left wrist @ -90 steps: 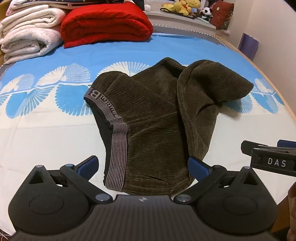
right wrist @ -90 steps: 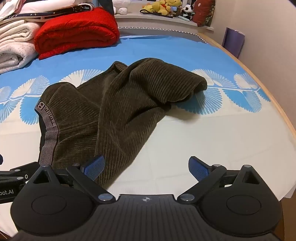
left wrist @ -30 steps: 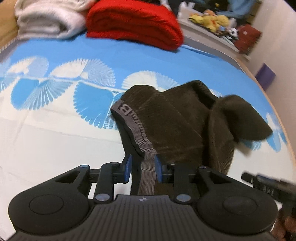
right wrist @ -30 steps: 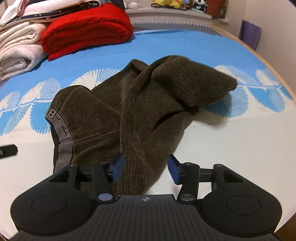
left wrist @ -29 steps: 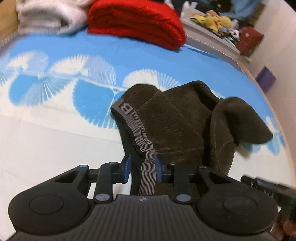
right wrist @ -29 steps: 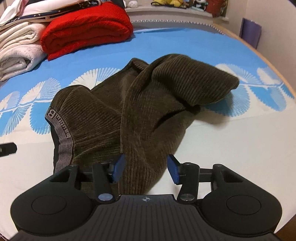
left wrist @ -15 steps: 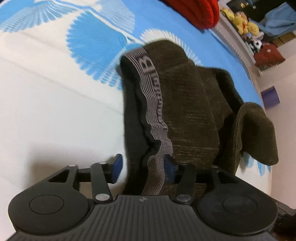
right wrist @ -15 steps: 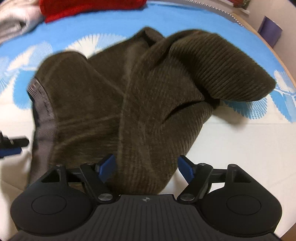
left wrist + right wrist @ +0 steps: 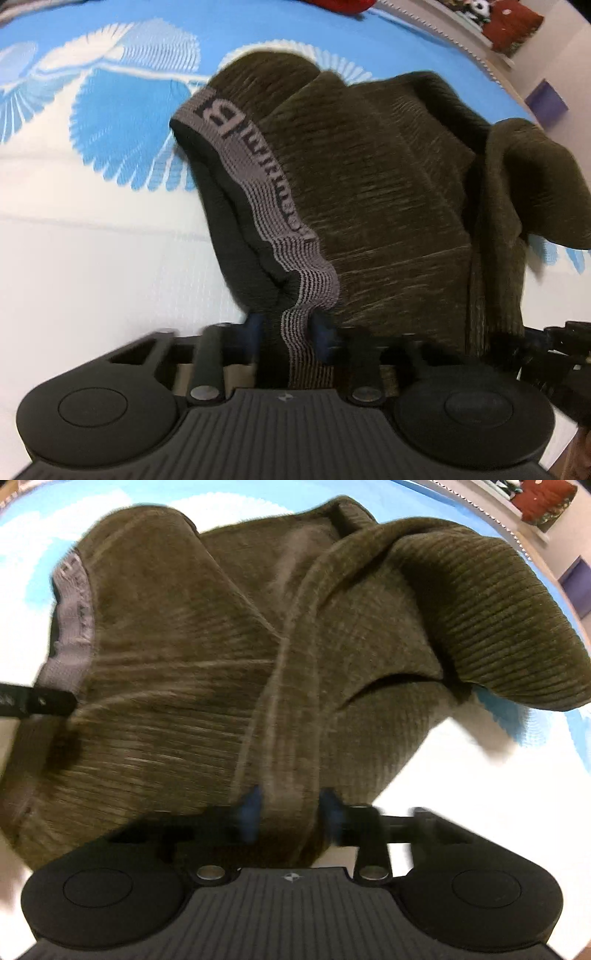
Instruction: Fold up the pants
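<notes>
Olive pants (image 9: 388, 206) lie crumpled on a blue-and-white bed (image 9: 74, 258); the left gripper (image 9: 286, 330) has just closed its jaws onto the grey waistband (image 9: 258, 192), the right gripper (image 9: 290, 810) onto a ribbed fold.

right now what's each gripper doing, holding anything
left gripper: fingers just closed on the waistband of the pants.
right gripper: fingers just closed on a fold of the pants.

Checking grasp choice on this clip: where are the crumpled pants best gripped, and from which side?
By the grey waistband at the pants' near edge, coming steeply from above on the near side. It is a firm, raised rim. The left gripper has just closed on it; the right gripper has just closed on the near corduroy fold.
</notes>
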